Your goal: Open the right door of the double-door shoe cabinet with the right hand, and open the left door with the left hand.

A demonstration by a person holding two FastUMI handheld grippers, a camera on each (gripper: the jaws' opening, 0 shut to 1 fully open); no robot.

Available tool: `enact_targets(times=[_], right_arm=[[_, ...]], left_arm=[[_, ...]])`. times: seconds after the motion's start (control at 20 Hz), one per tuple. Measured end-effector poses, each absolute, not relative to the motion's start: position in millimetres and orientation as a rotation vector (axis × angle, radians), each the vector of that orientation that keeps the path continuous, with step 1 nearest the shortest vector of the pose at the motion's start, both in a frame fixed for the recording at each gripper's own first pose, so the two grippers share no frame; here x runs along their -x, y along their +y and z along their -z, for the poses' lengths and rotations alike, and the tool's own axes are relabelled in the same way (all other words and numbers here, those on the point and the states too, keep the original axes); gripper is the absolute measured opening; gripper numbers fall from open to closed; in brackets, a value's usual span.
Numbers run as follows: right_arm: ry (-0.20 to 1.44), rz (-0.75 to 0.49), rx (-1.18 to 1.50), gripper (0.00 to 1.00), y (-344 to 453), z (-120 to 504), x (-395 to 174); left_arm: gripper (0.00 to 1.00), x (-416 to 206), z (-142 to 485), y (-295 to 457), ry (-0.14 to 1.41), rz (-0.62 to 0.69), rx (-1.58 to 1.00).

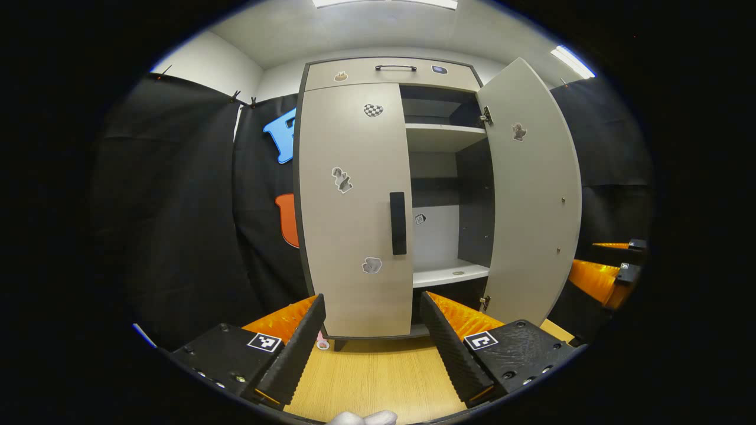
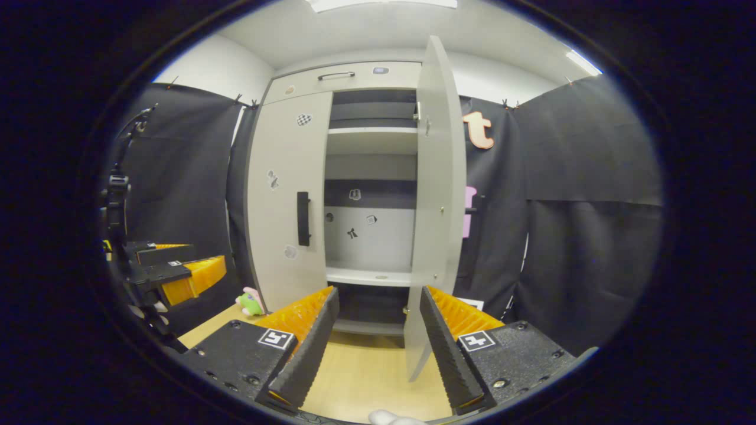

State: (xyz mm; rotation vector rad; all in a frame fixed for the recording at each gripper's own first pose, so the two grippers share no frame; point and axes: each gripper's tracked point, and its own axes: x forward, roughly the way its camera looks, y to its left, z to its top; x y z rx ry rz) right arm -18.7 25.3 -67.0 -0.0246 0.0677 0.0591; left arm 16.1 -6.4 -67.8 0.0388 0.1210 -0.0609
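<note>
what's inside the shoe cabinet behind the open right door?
Bare shelves, no shoes; small stickers on the back panel. The closed left door covers the left half, so its contents can't be seen.

L gripper (image 1: 372, 307): jaws spread wide, nothing between the fingers, both fingers reaching fwd from 7 and 5 o'clock toward centre, tips level and well apart. A bit of the holding hand (image 1: 363, 418) peeks in at 6 o'clock. R gripper (image 2: 378, 298): same pose, jaws wide apart, empty, fingers rising from 7 and 5 o'clock, tips level. A sliver of hand (image 2: 393, 418) at 6 o'clock there too. In the left gripper view, the R gripper also sits farther off at 3–4 o'clock, fingers pointing inward. In the right gripper view, the L gripper sits at 9 o'clock, fingers apart, pointing toward centre.
</note>
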Motion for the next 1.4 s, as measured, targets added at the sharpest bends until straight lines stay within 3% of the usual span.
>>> enact_targets(times=[0.85, 1.25, 1.35, 1.4], right_arm=[[0.093, -0.001, 0.029, 0.87, 28.7, 46.9, 2.3], [0.136, 0.024, 0.042, 0.87, 18.1, 57.0, -3.6], [0.140, 0.023, 0.040, 0.87, 16.9, 57.7, -5.4], [0.138, 0.023, 0.038, 0.87, 15.8, 57.0, -6.1]], left_arm=[[0.96, -225.6, 49.6, -43.8, 0.013, 0.066, -0.040], [0.96, -272.5, 47.2, -52.7, 0.013, 0.060, -0.031], [0.92, -275.9, 48.0, -56.0, 0.014, 0.069, -0.026], [0.96, -277.1, 48.0, -59.4, 0.013, 0.083, -0.024]])
